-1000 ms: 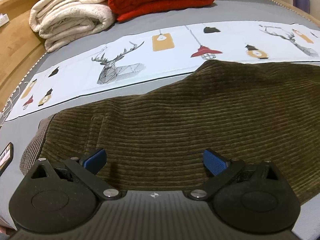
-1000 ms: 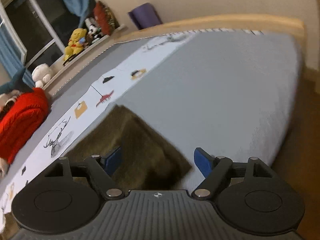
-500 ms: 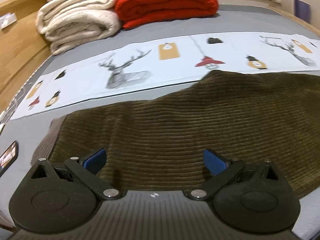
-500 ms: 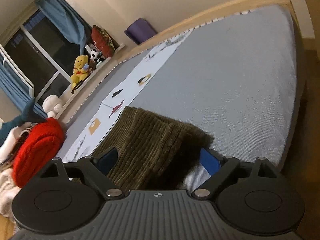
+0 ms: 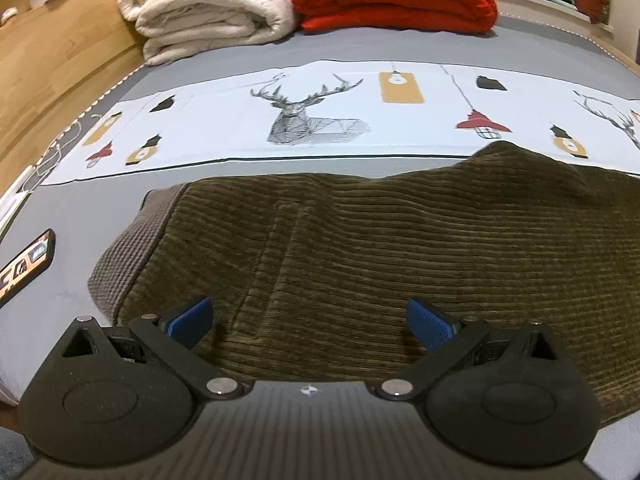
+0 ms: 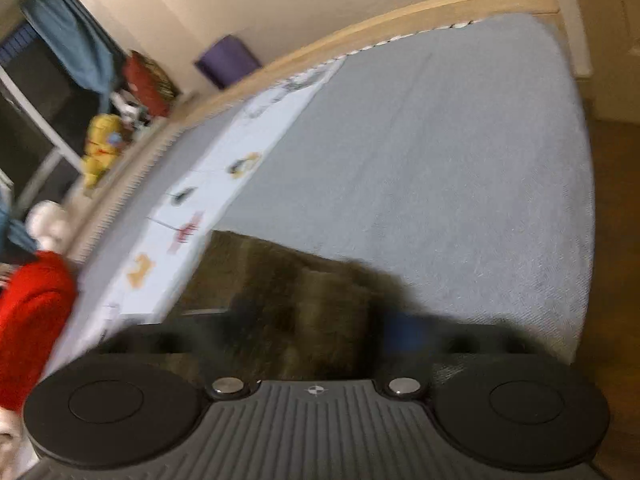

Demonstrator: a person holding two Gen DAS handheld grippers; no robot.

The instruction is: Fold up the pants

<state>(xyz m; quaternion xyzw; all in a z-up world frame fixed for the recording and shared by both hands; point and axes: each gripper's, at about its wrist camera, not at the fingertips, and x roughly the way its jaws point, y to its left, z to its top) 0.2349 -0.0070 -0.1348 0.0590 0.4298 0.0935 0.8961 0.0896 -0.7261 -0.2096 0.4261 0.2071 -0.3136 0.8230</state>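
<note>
Closing in on the leg end of the pants right now, the right gripper has its jaws coming together with corduroy bunched between them, but that view is so smeared I can't tell if the pads are actually biting yet. The left gripper is wide apart, hovering low over the waistband end with nothing pinched.

The pants lie flat across the grey bed, far edge overlapping the printed runner.

What could go sideways, I reckon: the right jaws look set on a thick hump of fabric, so they might grab only the top layer and the fold comes up lopsided. Or they catch the sheet underneath too. And if the left stays open while the right pulls, the whole thing could just slide instead of folding.

View differences: the left cam shows the ribbed waistband, a phone by the edge, and the stacked blankets. The right cam alone shows the leg end and all that bare bed beyond it
</note>
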